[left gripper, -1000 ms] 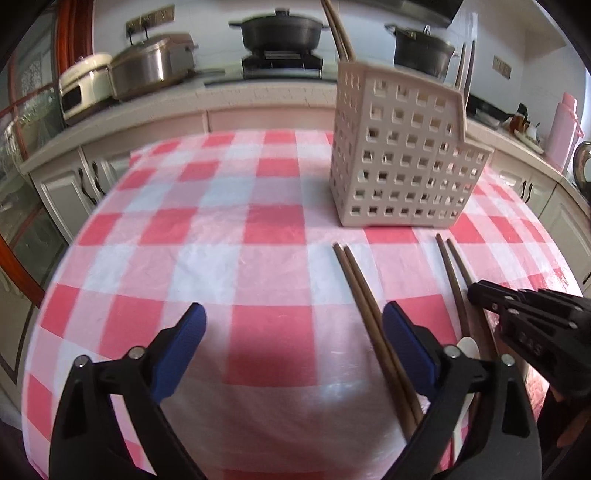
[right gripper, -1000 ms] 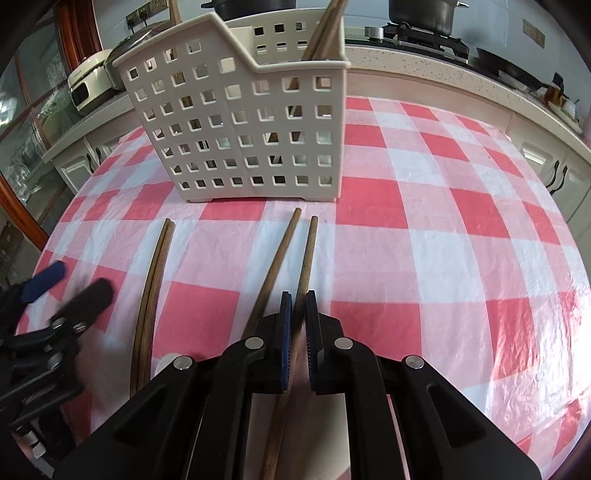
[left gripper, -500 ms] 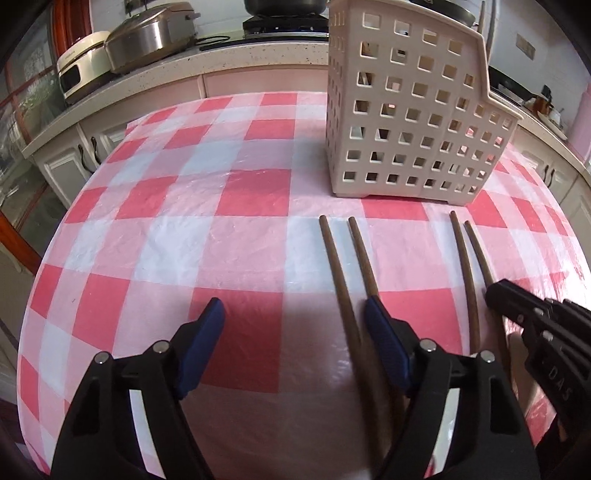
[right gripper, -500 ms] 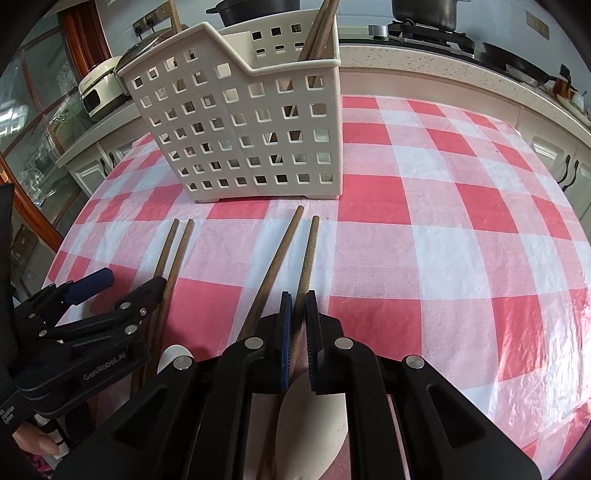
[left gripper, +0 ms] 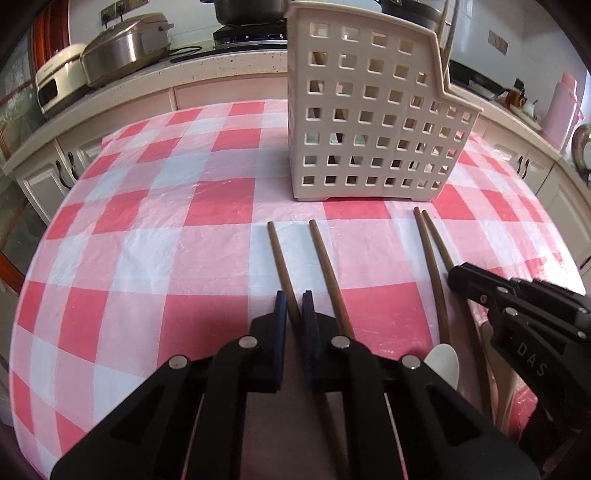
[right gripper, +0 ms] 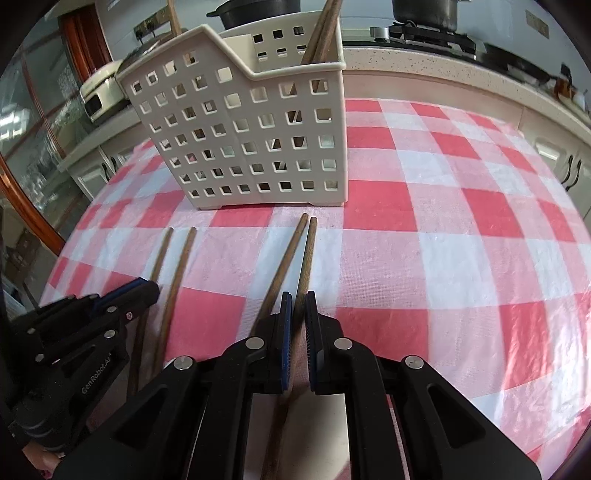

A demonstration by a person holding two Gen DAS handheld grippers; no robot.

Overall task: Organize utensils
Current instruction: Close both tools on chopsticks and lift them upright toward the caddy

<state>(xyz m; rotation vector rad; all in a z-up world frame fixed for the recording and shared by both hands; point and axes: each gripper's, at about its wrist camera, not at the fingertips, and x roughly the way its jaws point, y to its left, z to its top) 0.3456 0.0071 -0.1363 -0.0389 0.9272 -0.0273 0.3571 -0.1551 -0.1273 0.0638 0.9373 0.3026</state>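
So there are two pairs of brown chopsticks lying flat on the table, tips pointing at the cream utensil basket (left gripper: 373, 122), which stands upright a little way beyond them. The left pair (left gripper: 325, 258) has splayed apart; the right pair (right gripper: 301, 254) lies nearly side by side. More chopsticks (right gripper: 323, 29) already stand inside the basket, in its lower right-hand section. A white spoon (left gripper: 443, 365) peeks out near the handles of the right pair.

Table's covered in a red-and-white checked cloth (left gripper: 147, 229) under crinkly clear plastic. Behind it a pale kitchen counter (left gripper: 221, 70) runs along the wall with a steel cooker (left gripper: 125, 48), black pots on a hob, and white cabinets below.

The left gripper (left gripper: 293, 306) has just been closing and now pinches the left stick of its pair between the blue pads; the other stick lies outside. The right gripper (right gripper: 299, 314) is clamped down nearly all the way on the right stick of its pair.
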